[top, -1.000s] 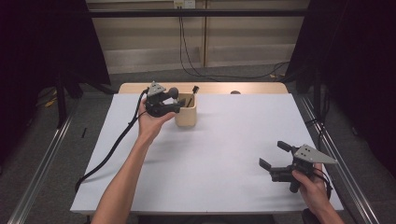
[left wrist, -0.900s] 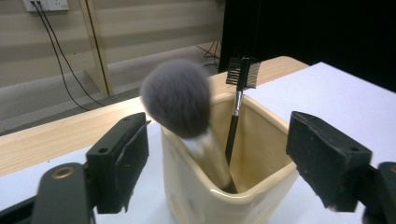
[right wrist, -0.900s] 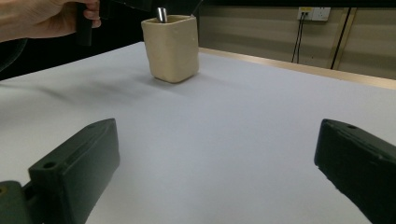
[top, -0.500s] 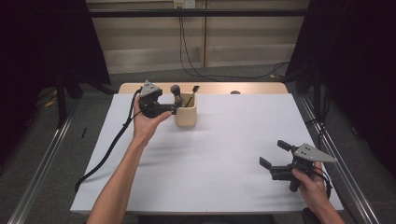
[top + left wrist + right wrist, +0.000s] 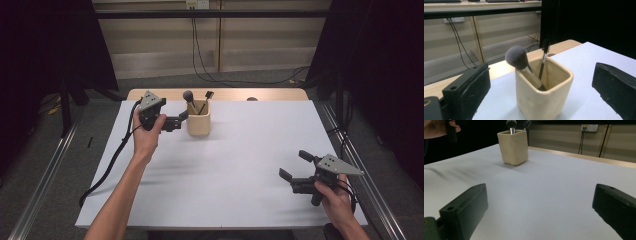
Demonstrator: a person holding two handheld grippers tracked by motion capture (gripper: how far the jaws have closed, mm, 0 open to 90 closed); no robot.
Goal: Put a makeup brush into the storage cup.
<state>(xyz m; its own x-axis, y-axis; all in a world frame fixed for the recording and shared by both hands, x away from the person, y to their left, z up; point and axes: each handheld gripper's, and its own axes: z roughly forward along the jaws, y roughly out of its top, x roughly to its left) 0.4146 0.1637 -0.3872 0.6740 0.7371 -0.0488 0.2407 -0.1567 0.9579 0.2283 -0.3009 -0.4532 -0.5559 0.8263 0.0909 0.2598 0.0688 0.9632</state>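
A recording lab, this: a white-topped table (image 5: 225, 170) ringed by black curtains (image 5: 45, 45), floor rails (image 5: 42, 185) either side (camera-rig style), wall sockets (image 5: 196, 4) feeding dangling cables (image 5: 200, 55).

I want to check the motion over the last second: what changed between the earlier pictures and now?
The left gripper drew back from the cream holder toward the table's left side; its jaws now stand open, empty, beside the holder. The round brush and thin brush stay in the holder. The right gripper stayed open at the near right.
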